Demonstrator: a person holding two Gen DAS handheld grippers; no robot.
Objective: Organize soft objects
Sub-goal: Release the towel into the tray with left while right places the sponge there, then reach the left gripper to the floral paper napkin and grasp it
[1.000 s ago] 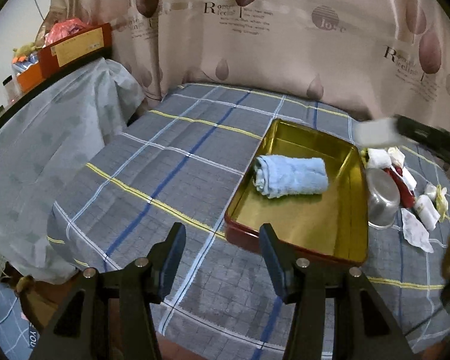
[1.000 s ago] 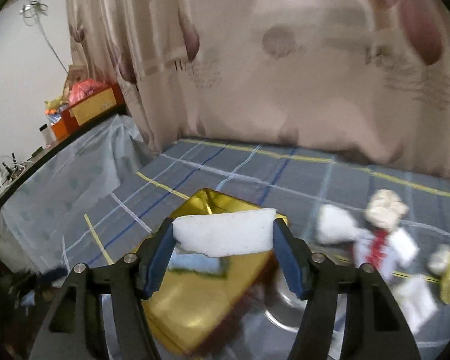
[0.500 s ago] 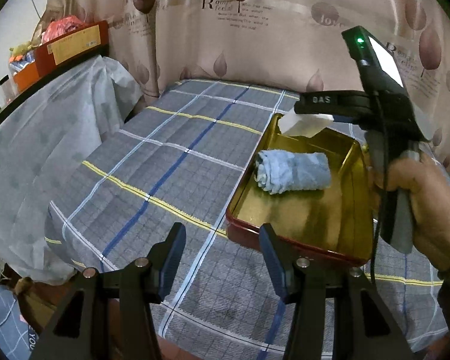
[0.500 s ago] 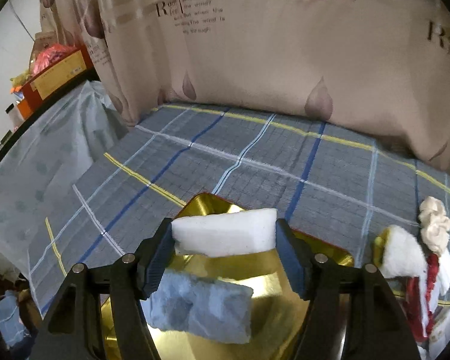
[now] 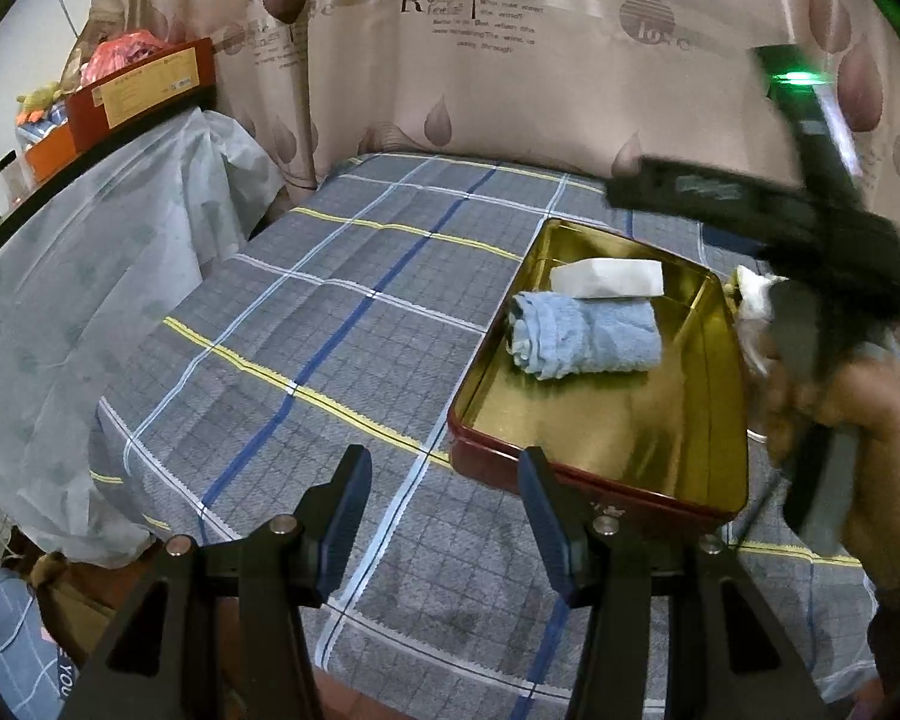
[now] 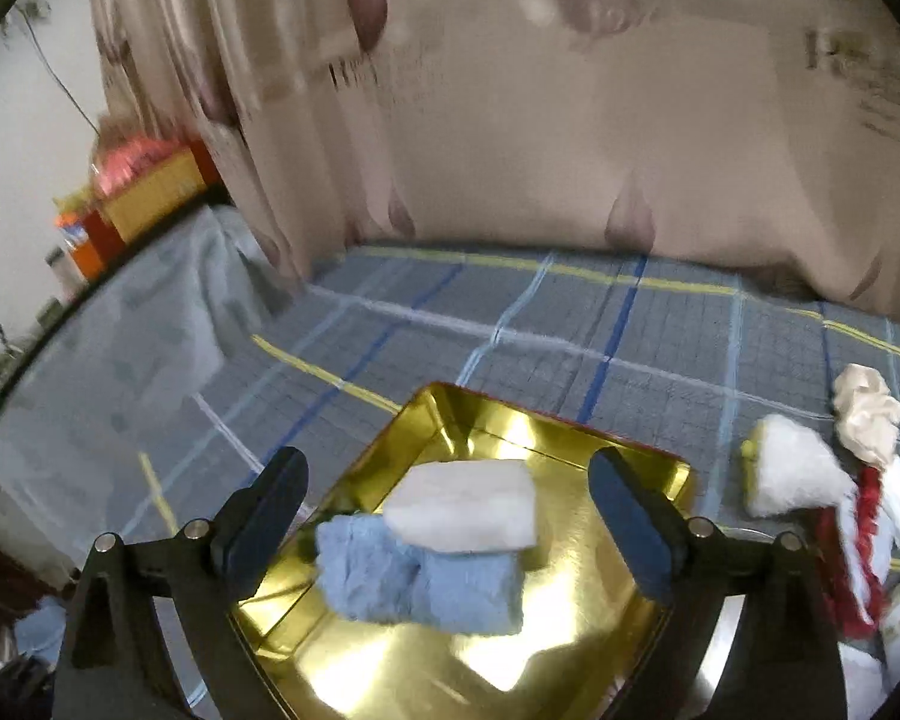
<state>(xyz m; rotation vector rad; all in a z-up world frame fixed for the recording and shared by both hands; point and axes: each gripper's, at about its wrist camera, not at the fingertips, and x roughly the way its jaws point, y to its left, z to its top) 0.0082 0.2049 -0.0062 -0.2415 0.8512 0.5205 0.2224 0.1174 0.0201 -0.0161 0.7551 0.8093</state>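
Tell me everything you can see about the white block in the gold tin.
The white block looks like soft foam, roughly rectangular with one slanted end. It lies flat in the gold tin toward its far end, against the rolled blue towel. The right gripper is opening above it; its fingers stand clear of the block.

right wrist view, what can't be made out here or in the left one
- Soft things beside the gold tin: right wrist view, motion blur smears them, frame edge crops them.
- Same pile: left wrist view, hidden behind the right gripper and hand.
- Curtain print: right wrist view, too blurred to read.
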